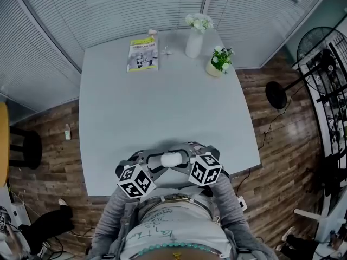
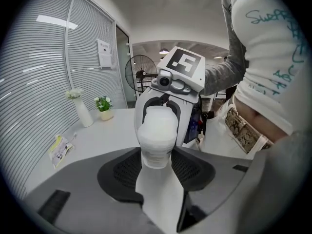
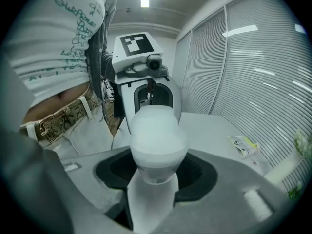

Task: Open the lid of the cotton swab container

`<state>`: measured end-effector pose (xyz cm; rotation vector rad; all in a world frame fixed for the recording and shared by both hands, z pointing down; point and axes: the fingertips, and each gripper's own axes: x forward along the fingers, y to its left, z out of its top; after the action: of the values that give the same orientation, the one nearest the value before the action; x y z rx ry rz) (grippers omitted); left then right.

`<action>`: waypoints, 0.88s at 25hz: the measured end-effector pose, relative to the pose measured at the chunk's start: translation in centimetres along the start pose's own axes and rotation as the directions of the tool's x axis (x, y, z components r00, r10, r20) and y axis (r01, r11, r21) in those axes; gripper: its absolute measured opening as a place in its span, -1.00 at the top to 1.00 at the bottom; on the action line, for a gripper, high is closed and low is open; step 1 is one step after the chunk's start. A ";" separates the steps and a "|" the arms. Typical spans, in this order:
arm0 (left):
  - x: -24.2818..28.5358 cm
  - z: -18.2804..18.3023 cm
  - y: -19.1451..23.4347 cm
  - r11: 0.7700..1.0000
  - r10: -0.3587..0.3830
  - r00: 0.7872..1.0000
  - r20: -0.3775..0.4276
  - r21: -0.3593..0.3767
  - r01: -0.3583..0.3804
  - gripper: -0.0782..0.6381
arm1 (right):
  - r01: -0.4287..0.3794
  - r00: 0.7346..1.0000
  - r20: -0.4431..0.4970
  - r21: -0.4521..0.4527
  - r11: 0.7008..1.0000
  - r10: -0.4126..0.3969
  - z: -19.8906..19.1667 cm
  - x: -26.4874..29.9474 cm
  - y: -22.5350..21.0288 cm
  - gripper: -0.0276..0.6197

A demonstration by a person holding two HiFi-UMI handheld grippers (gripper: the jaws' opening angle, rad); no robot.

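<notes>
- The white, round plastic cotton swab container (image 1: 171,159) is held in the air above the near edge of the pale grey table (image 1: 162,107), just in front of the person's belly.
- The left gripper (image 2: 157,165) is clamped on one end of it.
- The right gripper (image 3: 155,172) is clamped on the other end, facing the left one.

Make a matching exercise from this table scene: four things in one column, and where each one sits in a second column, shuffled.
Things:
1. cotton swab container
2. booklet
3. white vase
4. potted plant

Places:
A. far left corner of the table
B. far edge, holding white flowers
C. at the table's near edge
D. just right of the vase, a little nearer

Pairs: 1-C, 2-A, 3-B, 4-D
</notes>
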<state>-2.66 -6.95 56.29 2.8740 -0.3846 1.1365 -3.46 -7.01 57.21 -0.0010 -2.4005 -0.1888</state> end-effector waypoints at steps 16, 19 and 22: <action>-2.2 2.1 -1.3 0.998 0.031 0.999 0.008 0.058 -0.031 0.26 | 0.036 0.999 0.024 -0.038 0.999 -0.035 2.2 -2.2 1.0 0.23; -2.1 2.2 -1.4 0.997 0.041 0.999 0.006 0.070 -0.041 0.26 | 0.041 0.999 0.025 -0.042 0.998 -0.040 2.1 -2.3 1.2 0.23; -2.0 2.6 -1.4 0.996 0.048 0.998 0.027 0.068 -0.050 0.24 | 0.043 0.999 0.034 -0.039 0.998 -0.042 2.0 -2.5 1.1 0.23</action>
<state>-2.03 -5.48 53.11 2.9571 -0.4273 1.1432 -2.84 -5.54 54.20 0.0290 -2.4309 -0.2577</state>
